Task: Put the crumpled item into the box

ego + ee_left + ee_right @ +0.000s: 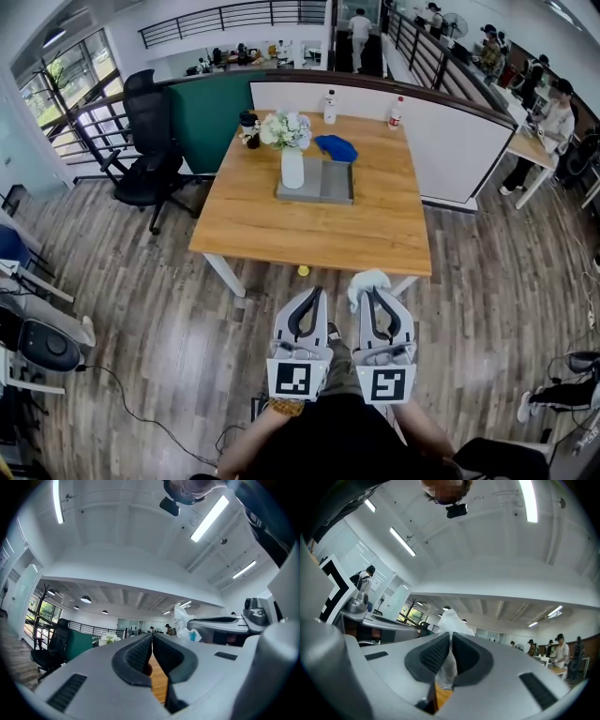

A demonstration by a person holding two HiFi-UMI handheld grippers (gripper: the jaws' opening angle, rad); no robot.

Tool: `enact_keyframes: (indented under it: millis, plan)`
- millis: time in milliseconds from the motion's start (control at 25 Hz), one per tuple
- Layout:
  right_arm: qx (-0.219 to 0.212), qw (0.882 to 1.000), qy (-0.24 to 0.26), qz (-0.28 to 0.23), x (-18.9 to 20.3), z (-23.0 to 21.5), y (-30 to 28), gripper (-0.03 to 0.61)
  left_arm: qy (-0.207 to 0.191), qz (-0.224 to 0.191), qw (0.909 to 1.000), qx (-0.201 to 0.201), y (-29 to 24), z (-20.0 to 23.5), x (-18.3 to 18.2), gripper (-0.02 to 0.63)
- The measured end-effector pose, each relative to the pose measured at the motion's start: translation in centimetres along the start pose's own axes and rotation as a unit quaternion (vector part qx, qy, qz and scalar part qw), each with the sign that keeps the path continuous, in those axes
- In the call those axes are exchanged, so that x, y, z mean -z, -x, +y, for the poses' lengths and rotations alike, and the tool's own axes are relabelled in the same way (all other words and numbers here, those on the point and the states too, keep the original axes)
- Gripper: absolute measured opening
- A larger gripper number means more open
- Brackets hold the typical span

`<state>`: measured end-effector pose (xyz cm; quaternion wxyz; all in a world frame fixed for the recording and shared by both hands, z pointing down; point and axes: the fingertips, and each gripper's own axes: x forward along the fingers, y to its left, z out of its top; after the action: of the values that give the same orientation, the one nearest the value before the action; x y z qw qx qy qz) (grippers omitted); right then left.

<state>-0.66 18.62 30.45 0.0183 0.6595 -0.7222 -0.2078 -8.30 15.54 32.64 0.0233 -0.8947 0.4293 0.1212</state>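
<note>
My right gripper (376, 294) is shut on a white crumpled item (367, 279), which sticks out past the jaw tips. In the right gripper view the crumpled item (450, 619) is pinched between the dark pads of that gripper (451, 638). Beside it my left gripper (308, 296) is shut with nothing in it; the left gripper view shows this gripper (152, 637) with its jaws pressed together. Both are held close to my body, short of the wooden table (375, 234). A flat grey box (336, 184) lies on the table's middle, well ahead of both grippers.
A white vase of flowers (292, 165) stands at the box's left end, with a blue cloth (336, 147) behind the box. Two bottles (330, 106) (396, 112) stand at the far edge. A black office chair (148, 150) is at the left. A small yellow object (303, 270) lies on the floor.
</note>
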Motion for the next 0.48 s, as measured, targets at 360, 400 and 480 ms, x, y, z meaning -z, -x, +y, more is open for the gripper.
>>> enact_keyframes:
  millis: [360, 400, 480]
  plan:
    - [-0.013, 1.0, 0.009, 0.021, 1.2, 1.3, -1.4, 0.026, 0.015, 0.012, 0.9997, -0.013, 0.5, 1.9, 1.0, 0.023]
    - [-0.016, 1.0, 0.011, 0.023, 1.3, 1.5, -1.7, 0.026, 0.018, 0.014, 0.9996, -0.016, 0.5, 2.3, 1.1, 0.023]
    - [-0.022, 0.999, 0.016, 0.026, 1.5, 2.0, -2.2, 0.026, 0.018, 0.015, 0.9995, -0.021, 0.3, 3.1, 1.2, 0.023]
